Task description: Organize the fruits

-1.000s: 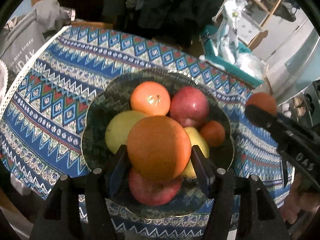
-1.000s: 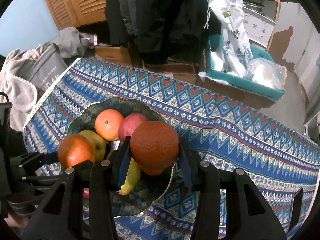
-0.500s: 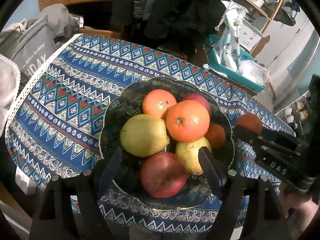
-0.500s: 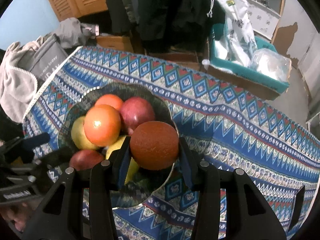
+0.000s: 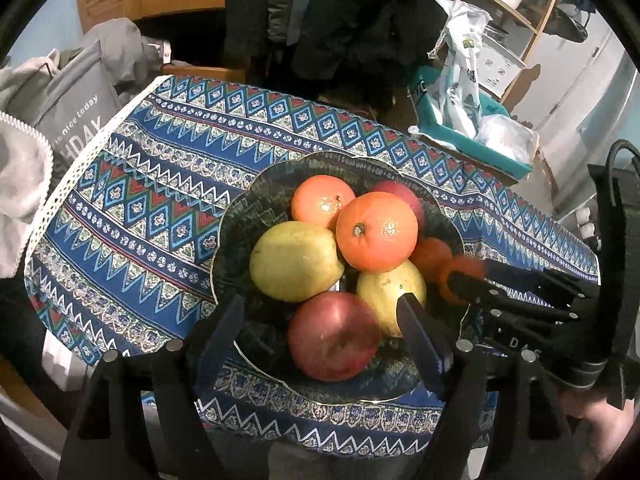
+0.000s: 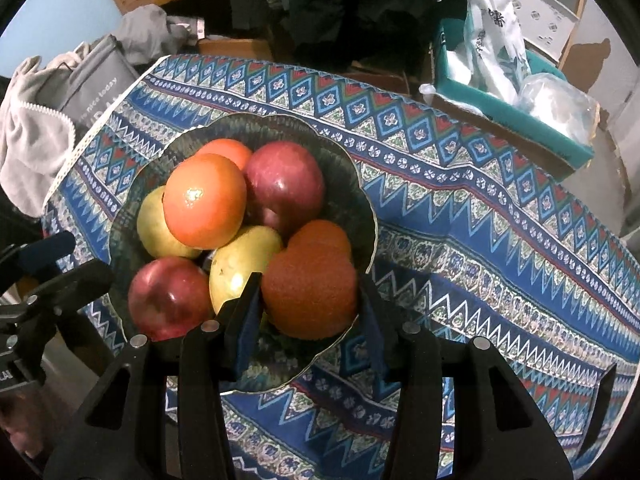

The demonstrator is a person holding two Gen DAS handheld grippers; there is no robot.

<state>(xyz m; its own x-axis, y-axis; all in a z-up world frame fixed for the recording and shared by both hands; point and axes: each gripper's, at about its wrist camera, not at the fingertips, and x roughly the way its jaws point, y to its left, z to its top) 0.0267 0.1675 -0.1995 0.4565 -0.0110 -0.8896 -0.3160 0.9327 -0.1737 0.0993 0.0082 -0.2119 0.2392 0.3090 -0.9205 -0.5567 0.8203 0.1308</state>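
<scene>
left wrist view caught the readable writing: "nice today" and the larger letters "hday" on a grey bag [image 5: 76, 116] beyond the table's far left corner, and white letters "das" on the right gripper [image 5: 460, 286] body. the dark scalloped bowl [image 5: 236, 216] sat on the table under a blue patterned tablecloth [image 5: 140, 184] with a white lace edge.

counted in the bowl: two red apples, one near [image 5: 334, 336] and one at the back [image 5: 400, 196]; two yellow-green pears, left [image 5: 294, 260] and right [image 5: 384, 292]; two bright oranges, a glossy one on top [image 5: 376, 232] and one behind [image 5: 320, 200]; one small dark orange [image 5: 434, 254] by the right rim.

right wrist view showed an eighth fruit, a dull reddish, rough-skinned orange [image 6: 310, 292], low over the bowl's near right rim just beside the small one. the right gripper's jaws were opening with this orange between them, the blue pads close at both its sides.

the left gripper [image 5: 320, 328] had its jaws open over the near apple, gripping nothing.

a teal box [image 5: 472, 136] with plastic bags stood beyond the table.
</scene>
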